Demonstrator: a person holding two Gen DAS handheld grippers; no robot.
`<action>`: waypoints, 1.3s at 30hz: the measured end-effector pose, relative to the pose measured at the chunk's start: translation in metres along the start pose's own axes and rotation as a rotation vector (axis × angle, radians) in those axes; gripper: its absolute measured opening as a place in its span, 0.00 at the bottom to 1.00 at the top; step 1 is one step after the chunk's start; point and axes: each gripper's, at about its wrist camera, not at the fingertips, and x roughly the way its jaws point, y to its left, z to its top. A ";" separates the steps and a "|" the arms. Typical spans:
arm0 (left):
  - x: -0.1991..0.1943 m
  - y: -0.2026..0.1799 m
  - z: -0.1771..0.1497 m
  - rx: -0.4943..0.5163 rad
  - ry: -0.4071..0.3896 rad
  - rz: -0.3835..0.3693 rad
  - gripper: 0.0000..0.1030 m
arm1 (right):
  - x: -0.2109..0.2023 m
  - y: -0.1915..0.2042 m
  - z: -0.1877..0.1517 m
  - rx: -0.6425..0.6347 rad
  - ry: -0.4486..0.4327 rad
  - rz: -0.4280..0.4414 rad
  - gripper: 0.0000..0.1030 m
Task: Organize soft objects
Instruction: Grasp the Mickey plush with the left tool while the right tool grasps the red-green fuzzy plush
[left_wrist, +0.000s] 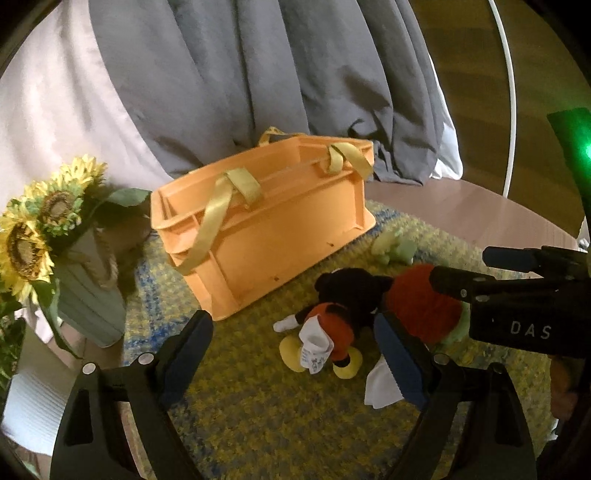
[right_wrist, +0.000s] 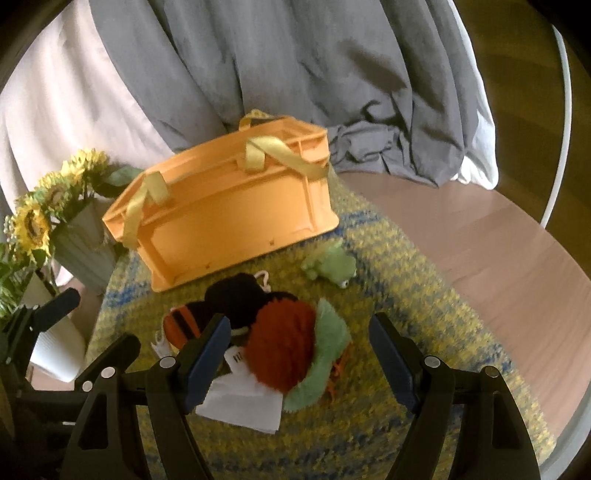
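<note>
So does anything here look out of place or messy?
Yes: three soft toys lie on the rug, not in the orange crate: a mouse plush face down, a red-and-green plush against it, and a small green plush apart.

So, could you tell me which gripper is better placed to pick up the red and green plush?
Right. The right gripper is open with the red and green plush lying between its fingers; the left gripper frames the mouse doll instead.

A home, likely a bedroom: a grey duvet (left_wrist: 258, 74) hangs off a bed beside a yellow woven rug (left_wrist: 258, 406) on wood flooring, with a vase of artificial sunflowers (left_wrist: 40, 229).
</note>
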 end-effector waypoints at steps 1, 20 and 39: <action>0.002 0.000 -0.001 0.004 0.001 -0.005 0.85 | 0.003 0.000 -0.001 -0.003 0.006 -0.001 0.76; 0.051 -0.002 -0.014 -0.012 0.030 -0.136 0.69 | 0.035 -0.003 -0.013 0.006 0.049 -0.024 0.75; 0.065 -0.009 -0.017 -0.079 0.054 -0.212 0.42 | 0.052 -0.003 -0.021 0.006 0.111 0.055 0.39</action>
